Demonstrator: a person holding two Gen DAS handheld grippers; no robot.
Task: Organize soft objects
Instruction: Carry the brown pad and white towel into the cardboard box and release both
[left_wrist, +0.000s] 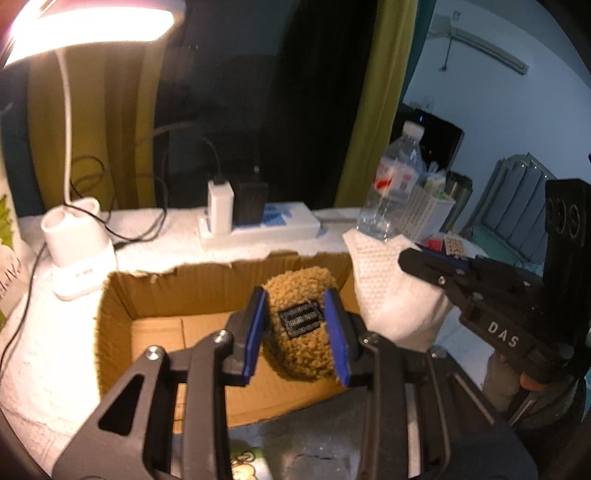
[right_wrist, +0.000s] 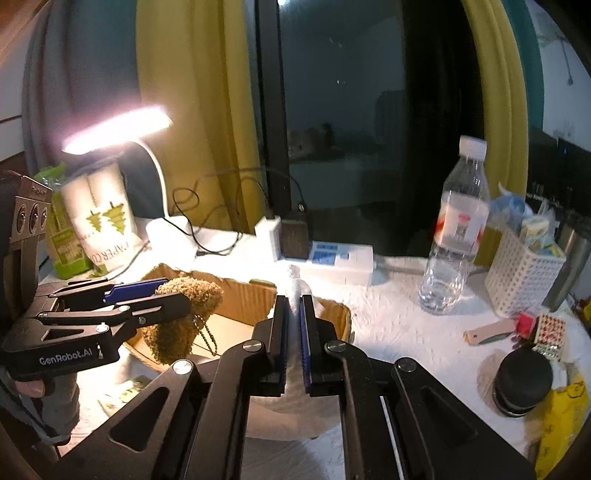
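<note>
My left gripper (left_wrist: 297, 325) is shut on a brown fuzzy pouch (left_wrist: 299, 295) with a black patch and holds it above the open cardboard box (left_wrist: 122, 317). In the right wrist view the left gripper (right_wrist: 168, 293) shows at the left with the pouch (right_wrist: 192, 291) hanging over the box (right_wrist: 258, 291), a ball chain dangling. My right gripper (right_wrist: 293, 314) is shut on a white textured cloth (right_wrist: 295, 402), held at the box's right edge. The left wrist view shows that cloth (left_wrist: 384, 280) draped under the right gripper (left_wrist: 410, 258).
A lit desk lamp (right_wrist: 118, 127), a power strip with chargers (right_wrist: 340, 262), a clear water bottle (right_wrist: 456, 229) and a white lattice basket (right_wrist: 521, 273) stand on the white-covered table. A dark jar (right_wrist: 522, 380), a yellow bag and small items lie at the right.
</note>
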